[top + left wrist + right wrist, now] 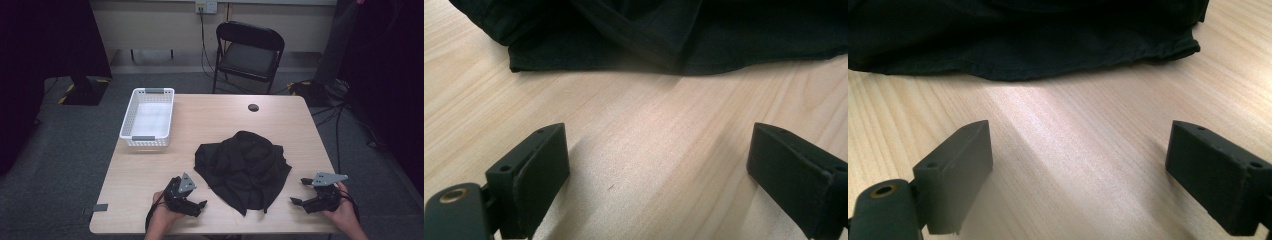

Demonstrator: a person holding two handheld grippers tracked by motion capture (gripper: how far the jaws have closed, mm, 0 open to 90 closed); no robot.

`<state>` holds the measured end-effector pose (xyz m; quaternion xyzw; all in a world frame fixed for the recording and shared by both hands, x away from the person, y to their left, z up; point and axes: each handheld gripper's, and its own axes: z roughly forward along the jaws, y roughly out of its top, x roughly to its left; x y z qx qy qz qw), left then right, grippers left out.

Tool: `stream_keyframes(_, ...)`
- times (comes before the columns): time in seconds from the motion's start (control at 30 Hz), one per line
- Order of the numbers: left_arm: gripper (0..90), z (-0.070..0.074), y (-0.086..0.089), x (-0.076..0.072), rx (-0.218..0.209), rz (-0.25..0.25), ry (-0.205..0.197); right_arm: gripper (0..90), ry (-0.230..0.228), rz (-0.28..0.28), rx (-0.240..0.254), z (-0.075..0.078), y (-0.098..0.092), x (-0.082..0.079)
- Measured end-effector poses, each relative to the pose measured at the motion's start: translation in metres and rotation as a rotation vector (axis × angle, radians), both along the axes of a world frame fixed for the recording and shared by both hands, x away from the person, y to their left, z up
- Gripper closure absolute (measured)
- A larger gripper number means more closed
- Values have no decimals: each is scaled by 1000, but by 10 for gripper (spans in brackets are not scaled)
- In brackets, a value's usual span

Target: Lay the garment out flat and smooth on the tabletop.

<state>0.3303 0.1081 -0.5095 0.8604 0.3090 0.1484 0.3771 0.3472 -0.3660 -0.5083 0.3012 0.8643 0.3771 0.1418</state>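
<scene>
**Black cloth heaped mid-bench, both tongs spread and empty**

So here's the setup from the high view: a light wooden bench (150,165) with a crumpled black cloth (243,169) lying in a loose heap a bit right of center, toward the near edge. It's bunched up with folds all over, and one corner tapers to a point aimed at the near edge.

The left tongs (200,204) sit near the front edge, just left of the cloth, held in the person's left hand (165,217). The right tongs (298,192) are on the other side, held in the right hand (345,210), close to the cloth's right edge. Neither touches the fabric.

In the left gripper view the left tongs (659,165) have their jaws spread wide apart with nothing but bare wood grain between them, and the cloth's hemmed edge (664,45) runs across the top of the frame, a short way ahead. Same story in the right gripper view: the right tongs (1078,165) are spread wide, empty, with the cloth (1023,45) lying ahead across the top.

Other stuff around: a white plastic basket (148,118) at the far left corner of the bench, well apart from the cloth, a small dark round thing (253,107) near the far edge, and a black folding chair (248,55) beyond the bench.
</scene>
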Motion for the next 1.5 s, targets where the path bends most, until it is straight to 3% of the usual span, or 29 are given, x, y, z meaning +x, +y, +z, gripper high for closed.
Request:
stream_keyframes(0.33, 100, 1, 0, 3, -17, 28, 17, 105, 1, -14, 3, 0, 1, 2)
stream_keyframes(0.47, 104, 8, -1, 7, -64, 41, 18, 126, 10, -18, 6, 2, 1, 4)
stream_keyframes(0.57, 106, 19, -4, 11, -91, 43, 0, 129, 22, -15, 39, 6, 1, 7)
stream_keyframes(0.73, 129, 34, -15, 19, -125, 38, -27, 164, -2, -9, 94, 21, 5, 12)
stream_keyframes(1.0, 186, 49, -35, 39, -105, 24, -49, 272, -48, 9, 157, 44, 16, 25)
stream_keyframes(1.37, 265, 54, -47, 57, -107, 15, -38, 359, -44, 14, 247, 58, 35, 44)
stream_keyframes(1.5, 270, 54, -50, 61, -100, 13, -40, 348, -88, 21, 251, 71, 40, 47)
